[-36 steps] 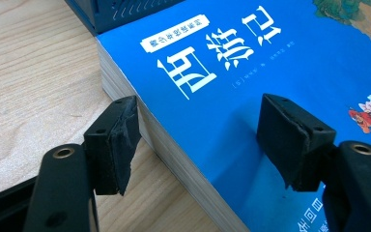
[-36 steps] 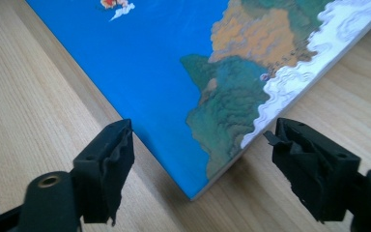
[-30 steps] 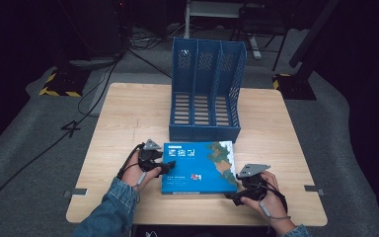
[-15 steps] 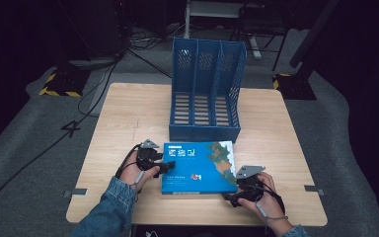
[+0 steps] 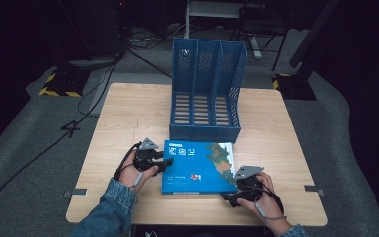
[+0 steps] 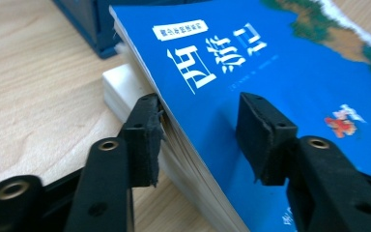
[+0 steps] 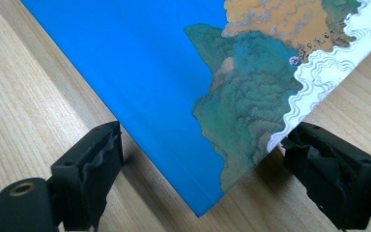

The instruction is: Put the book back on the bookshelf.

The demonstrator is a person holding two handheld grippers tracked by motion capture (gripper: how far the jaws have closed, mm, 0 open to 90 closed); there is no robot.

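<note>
A blue book (image 5: 197, 167) with white title characters and a green-and-orange map picture lies flat at the front middle of the wooden table (image 5: 128, 113). My left gripper (image 5: 162, 163) is at the book's left edge. In the left gripper view it (image 6: 200, 135) stands open astride that edge. One pad (image 6: 145, 137) is against the page edges and the other is over the cover of the book (image 6: 232, 87). My right gripper (image 5: 230, 197) is at the near right corner. In the right gripper view it (image 7: 205, 154) is open wide, with the corner of the book (image 7: 174, 96) between its jaws, apart from both.
A blue three-slot file rack (image 5: 205, 94) stands upright just behind the book, its front touching the book's far edge. A pale white slab (image 6: 118, 84) shows under the book's left edge. Bare wood lies left and right of the rack. Cables cross the floor beyond.
The right gripper has slid a little nearer to the book's near right corner. The left gripper and the book have barely moved.
</note>
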